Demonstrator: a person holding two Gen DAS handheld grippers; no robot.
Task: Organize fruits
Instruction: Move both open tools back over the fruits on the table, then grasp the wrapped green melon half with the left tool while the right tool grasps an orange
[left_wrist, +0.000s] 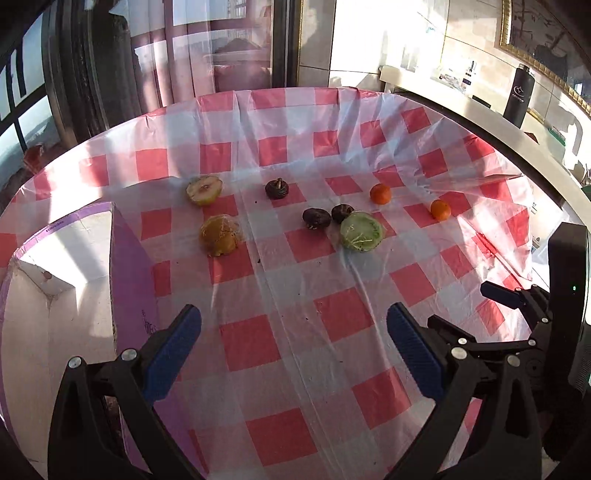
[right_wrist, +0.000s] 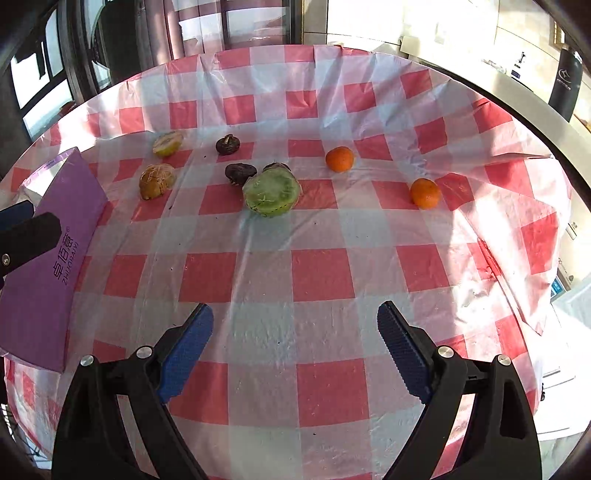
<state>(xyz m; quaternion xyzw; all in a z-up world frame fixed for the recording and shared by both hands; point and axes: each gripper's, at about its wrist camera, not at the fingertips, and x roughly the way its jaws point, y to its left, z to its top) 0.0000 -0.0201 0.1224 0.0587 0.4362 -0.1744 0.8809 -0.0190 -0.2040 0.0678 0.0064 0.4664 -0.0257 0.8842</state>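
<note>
Hovering above the near part of the table, the left gripper (left_wrist: 293, 323) and the right gripper (right_wrist: 295, 321) both stood released, blue ribbed pads wide apart with nothing between them. Beneath them lay a red-and-white checked plastic tablecloth (right_wrist: 321, 273), creased and sunlit, bare across its whole near half. At the left edge sat an open purple cardboard box (left_wrist: 129, 258) with a white inside; the left gripper's finger showed just in front of it in the right wrist view. On the right the cloth hung in loose folds over the table's rim.

Farther out, the fruits lay scattered in a loose band across the middle. A plastic-wrapped green fruit half (right_wrist: 271, 194) lay centrally, touching or nearly touching two dark brown round fruits (right_wrist: 240, 172), with a third dark one (right_wrist: 227, 144) apart behind them. To the left lay a wrapped yellow-orange fruit (right_wrist: 157, 180) near the box and, behind it, a cut pale yellow-green fruit half (right_wrist: 168, 143). To the right lay two small orange tangerines (right_wrist: 340, 159), well apart from each other.

Beyond the table stood tall dark-framed windows, and on the right a pale counter holding a black bottle (left_wrist: 519, 94).
</note>
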